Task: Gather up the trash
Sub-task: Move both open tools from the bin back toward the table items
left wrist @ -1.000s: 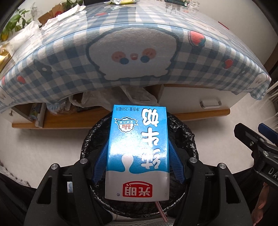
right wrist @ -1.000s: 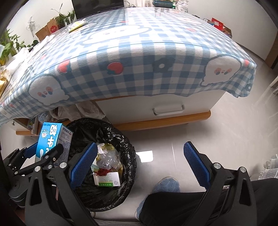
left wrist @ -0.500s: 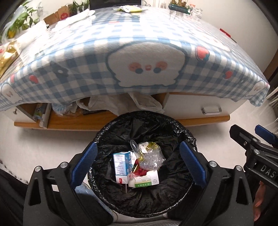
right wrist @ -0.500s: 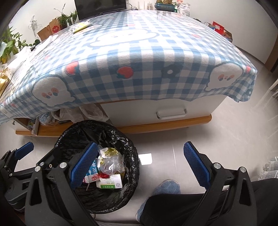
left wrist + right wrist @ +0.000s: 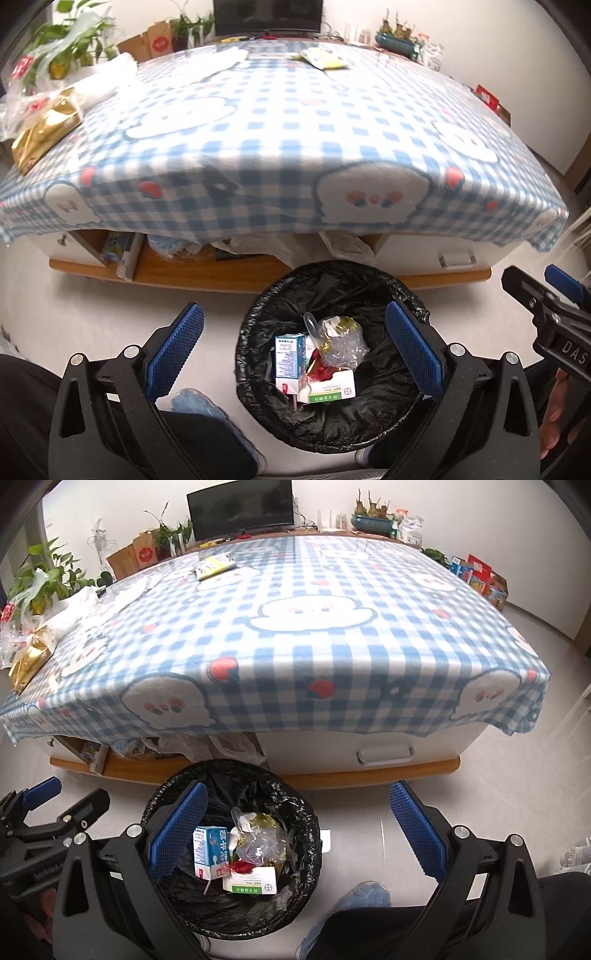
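The left hand-held gripper (image 5: 293, 345) is hanging with its blue pads spread wide and nothing between them, pointing down at the floor. Its right pad is overlapping the rim of the trash bin (image 5: 258, 417), while its left pad is sitting over bare floor. The right hand-held gripper (image 5: 299, 825) is also standing wide open and empty, its left pad showing over the bin's near edge and its right pad over the pale floor.

Inside the bin, which is lined with a black bag, the milk carton (image 5: 289, 360) is lying on its end against the left side of the heap, touching a crumpled clear plastic wrapper (image 5: 341, 345) and a white and green box (image 5: 334, 391). A red scrap is peeking out between them.

The bin is standing on the floor just in front of the low surface (image 5: 458, 243), which is carrying a blue checked cloth (image 5: 277, 122). On the cloth a yellow packet (image 5: 214, 565) is lying at the far end and a gold bag (image 5: 46, 129) is sitting at the left edge. A person's blue slipper (image 5: 364, 893) is showing beside the bin.
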